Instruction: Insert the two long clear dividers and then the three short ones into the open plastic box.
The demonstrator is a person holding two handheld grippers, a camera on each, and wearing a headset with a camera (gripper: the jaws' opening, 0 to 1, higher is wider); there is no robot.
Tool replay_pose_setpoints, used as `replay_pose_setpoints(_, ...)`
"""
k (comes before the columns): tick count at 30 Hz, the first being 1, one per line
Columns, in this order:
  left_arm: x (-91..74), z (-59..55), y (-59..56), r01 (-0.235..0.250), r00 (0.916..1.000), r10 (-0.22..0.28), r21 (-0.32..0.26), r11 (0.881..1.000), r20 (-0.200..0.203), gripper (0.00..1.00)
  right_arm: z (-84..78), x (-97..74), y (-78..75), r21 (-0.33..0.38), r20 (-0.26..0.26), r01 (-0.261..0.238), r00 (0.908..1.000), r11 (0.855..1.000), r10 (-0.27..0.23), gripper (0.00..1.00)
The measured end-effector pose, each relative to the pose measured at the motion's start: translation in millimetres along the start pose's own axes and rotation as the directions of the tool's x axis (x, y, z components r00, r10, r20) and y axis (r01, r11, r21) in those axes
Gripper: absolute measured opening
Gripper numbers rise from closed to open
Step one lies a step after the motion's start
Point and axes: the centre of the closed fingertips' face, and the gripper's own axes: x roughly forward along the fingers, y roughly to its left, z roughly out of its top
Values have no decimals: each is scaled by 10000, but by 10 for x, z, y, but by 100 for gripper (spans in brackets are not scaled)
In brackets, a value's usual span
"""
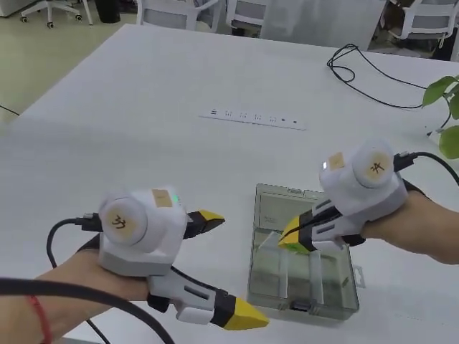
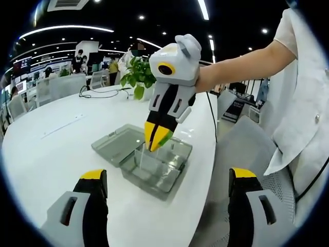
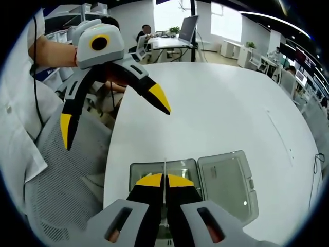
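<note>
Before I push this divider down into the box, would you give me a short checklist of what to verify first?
1. Lid of the box open and laid back flat: ok.
2. Right gripper shut on the clear divider: ok.
3. Divider above the box's deep half, not above the lid: ok.
4. Left gripper open and apart from the box: ok.
5. Divider squared up with the box walls for a straight push: cannot tell, as the edges are too faint.
6. Whether this divider is a long one, as the order calls for: cannot tell.
</note>
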Motion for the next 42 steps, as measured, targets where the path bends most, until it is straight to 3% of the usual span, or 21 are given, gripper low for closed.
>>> replay_pose_setpoints(11, 10, -13, 5, 14, 10000, -14, -16, 10000, -10, 100, 2, 119, 36, -631, -139, 55, 9999, 9980, -64, 2)
replay_pose_setpoints(21, 29, -11, -7, 52, 10000, -52, 11, 10000, -27, 100, -71, 266, 58, -906, -659, -75, 9978, 9959, 15, 2)
replay_pose_setpoints(42, 38, -5, -7, 108, 9999, -108, 48, 9999, -27, 100, -191, 432, 32, -916, -1337, -252, 9909, 9955, 127, 2)
